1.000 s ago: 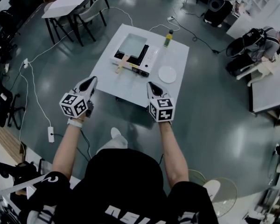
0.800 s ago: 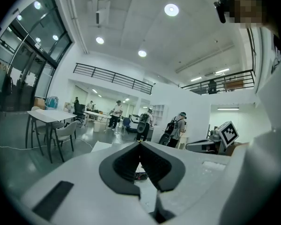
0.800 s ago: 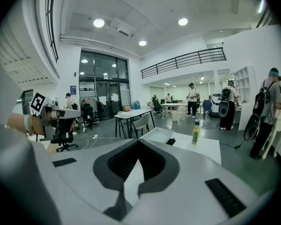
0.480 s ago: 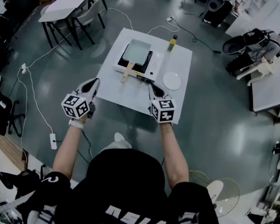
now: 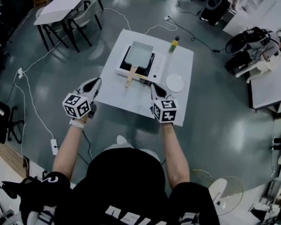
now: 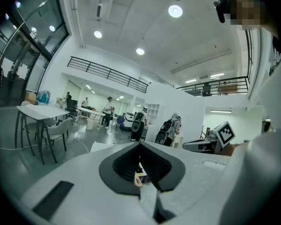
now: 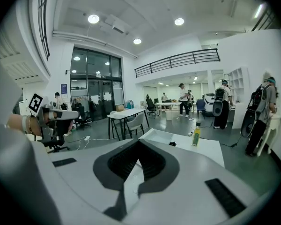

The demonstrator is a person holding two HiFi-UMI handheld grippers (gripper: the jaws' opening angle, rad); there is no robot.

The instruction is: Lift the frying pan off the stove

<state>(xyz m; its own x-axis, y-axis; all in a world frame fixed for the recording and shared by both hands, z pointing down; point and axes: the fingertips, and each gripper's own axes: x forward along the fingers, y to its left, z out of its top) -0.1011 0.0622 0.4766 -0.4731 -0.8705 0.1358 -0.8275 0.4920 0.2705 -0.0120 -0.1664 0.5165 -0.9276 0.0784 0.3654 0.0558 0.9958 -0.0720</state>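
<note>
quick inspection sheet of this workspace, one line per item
surface: white table, mostly bare
job's things: frying pan sits on stove, wooden handle toward the person
clutter: bottle, white plate
grippers: left gripper and right gripper shut, empty, short of the pan
cables: white cable across floor to power strip
surroundings: tables with chairs, bystander far right

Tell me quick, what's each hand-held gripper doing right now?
Left hand-held gripper: closed, holding nothing.
Right hand-held gripper: closed, holding nothing.
</note>
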